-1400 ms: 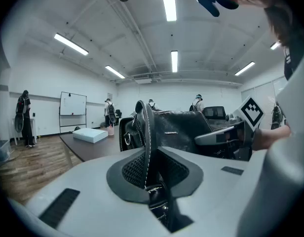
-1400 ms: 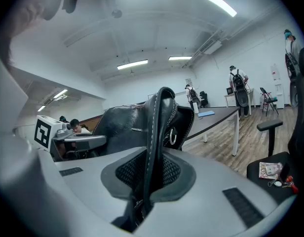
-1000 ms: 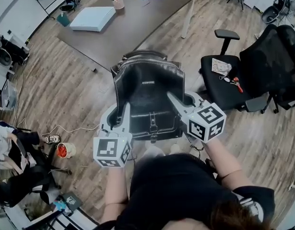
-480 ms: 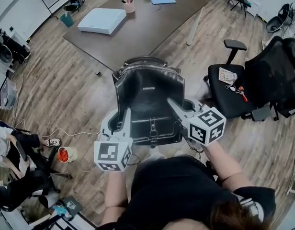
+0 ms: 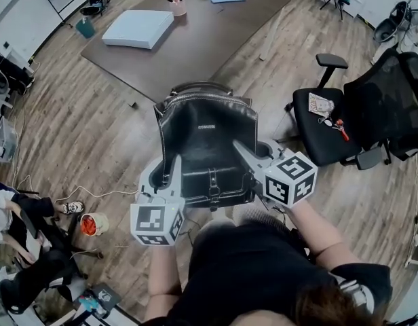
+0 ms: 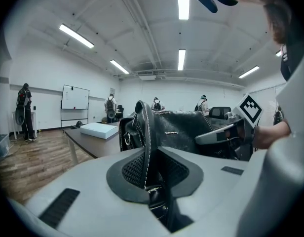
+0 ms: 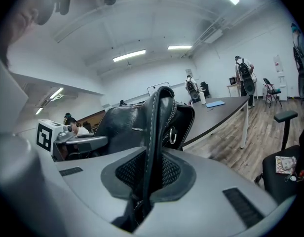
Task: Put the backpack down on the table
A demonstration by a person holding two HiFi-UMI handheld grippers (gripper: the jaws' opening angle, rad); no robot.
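- Wood floor [image 5: 80, 134] fills the room, with a dark table [image 5: 195, 46] at the far side.
- Black chair [image 5: 372, 107] stands at the right.
- Backpack [image 5: 205, 141] hangs upright over the floor, just near of the table.
- White box [image 5: 138, 27] lies on the table's left.
- Left gripper [image 5: 174, 163] and right gripper [image 5: 241, 148] each pinch a backpack side edge.

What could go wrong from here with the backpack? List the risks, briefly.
1. The left gripper and right gripper each clamp only a narrow stitched strap of the backpack, which hangs above the floor. A strap might slip, and the bag could tilt or drop.
2. The table edge lies just ahead. The bag's bottom may catch on it if carried too low.
3. The white box sits on the table, so set the bag down clear of it.
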